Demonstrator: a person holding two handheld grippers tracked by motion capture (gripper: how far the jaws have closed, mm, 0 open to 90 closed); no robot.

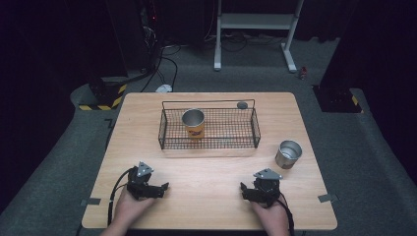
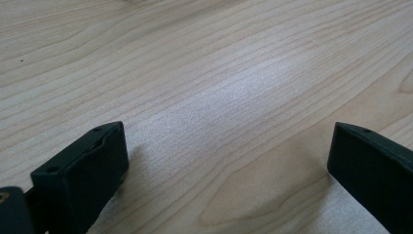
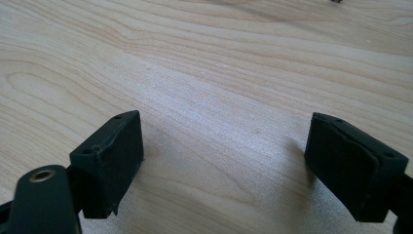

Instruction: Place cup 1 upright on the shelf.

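Observation:
A black wire basket [image 1: 209, 143] stands at the middle back of the wooden table [image 1: 211, 167]. Inside it, at its left, a metal cup with an orange label [image 1: 193, 123] stands upright. A second, plain metal cup [image 1: 288, 154] stands on the table to the right of the basket. My left gripper [image 1: 166, 187] rests near the front left edge, pointing right, jaws wide apart over bare wood [image 2: 229, 126]. My right gripper [image 1: 242, 188] rests at the front right, pointing left, open as well, with bare wood [image 3: 224, 131] between its jaws.
A small dark round object [image 1: 242, 104] lies on the table just behind the basket's right end. Beyond the table are a grey carpeted floor, a white stand [image 1: 255, 22] and cables. Grey tape tabs mark the table's front corners.

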